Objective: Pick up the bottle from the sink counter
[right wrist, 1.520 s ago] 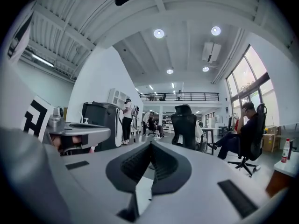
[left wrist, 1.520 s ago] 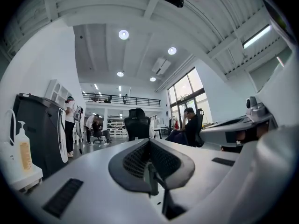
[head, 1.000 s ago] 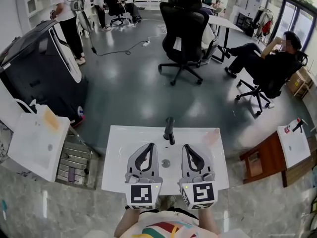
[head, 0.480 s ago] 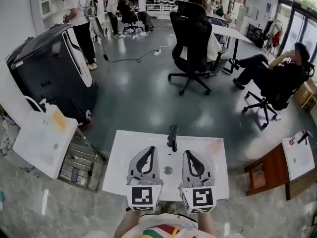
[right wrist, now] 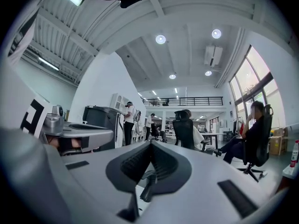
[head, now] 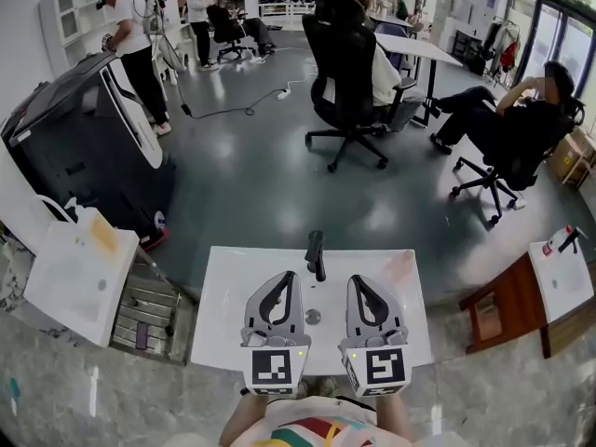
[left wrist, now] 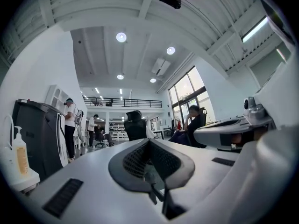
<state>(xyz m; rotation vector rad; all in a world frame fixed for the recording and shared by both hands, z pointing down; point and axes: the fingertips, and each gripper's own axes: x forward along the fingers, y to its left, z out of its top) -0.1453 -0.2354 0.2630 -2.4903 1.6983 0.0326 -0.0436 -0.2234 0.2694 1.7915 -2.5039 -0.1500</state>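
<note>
A white pump bottle with an orange label [head: 96, 231] stands at the back of a white sink counter [head: 65, 287] off to my left; it also shows as the bottle [left wrist: 19, 150] at the left edge of the left gripper view. My left gripper [head: 284, 279] and right gripper [head: 359, 283] hover side by side over another white sink [head: 223, 277] with a black tap [head: 317, 252], right in front of me. Both are shut and hold nothing, as the left gripper [left wrist: 149, 142] and right gripper [right wrist: 151, 143] show in their own views. Both are far from the bottle.
A third small sink [head: 563, 282] at the right carries a red-topped spray bottle [head: 557, 240], beside a brown wooden stand [head: 498, 310]. A black machine [head: 84, 138] stands behind the left sink, with a metal grate [head: 149, 305] below it. Office chairs and people fill the grey floor beyond.
The head view has shifted slightly. Both grippers stay shut, side by side over the front sink.
</note>
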